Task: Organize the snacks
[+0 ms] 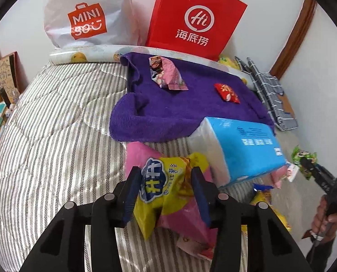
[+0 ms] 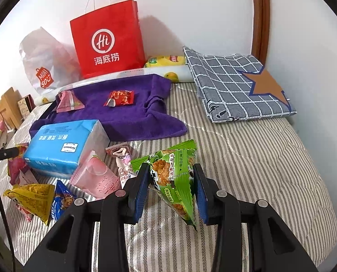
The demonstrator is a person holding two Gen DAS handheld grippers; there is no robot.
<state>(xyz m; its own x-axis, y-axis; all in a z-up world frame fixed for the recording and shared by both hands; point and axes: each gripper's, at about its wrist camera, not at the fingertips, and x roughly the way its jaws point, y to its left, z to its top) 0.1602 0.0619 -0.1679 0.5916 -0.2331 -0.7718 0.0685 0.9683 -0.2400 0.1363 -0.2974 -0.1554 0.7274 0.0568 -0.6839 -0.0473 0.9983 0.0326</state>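
A striped bed quilt [image 2: 247, 158] below a white wall [image 2: 191, 11] is seen, the left tool [image 1: 166, 195] clenched on a yellow snack packet [image 1: 163, 190], the right tool [image 2: 171, 190] on a green snack packet [image 2: 175, 181].

I saw a yellow snack bag [image 1: 166, 188] held upright, a green one [image 2: 175, 179] likewise, pink [image 1: 168, 73] and red packets [image 1: 227, 92] lying on the purple towel [image 1: 191, 111].

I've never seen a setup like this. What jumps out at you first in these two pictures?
The bright red paper bag standing against the wall at the head of the striped bed, with a purple towel spread before it holding two small snack packets. Up close, each gripper pinches a snack: the left gripper a yellow packet, the right gripper a green packet.
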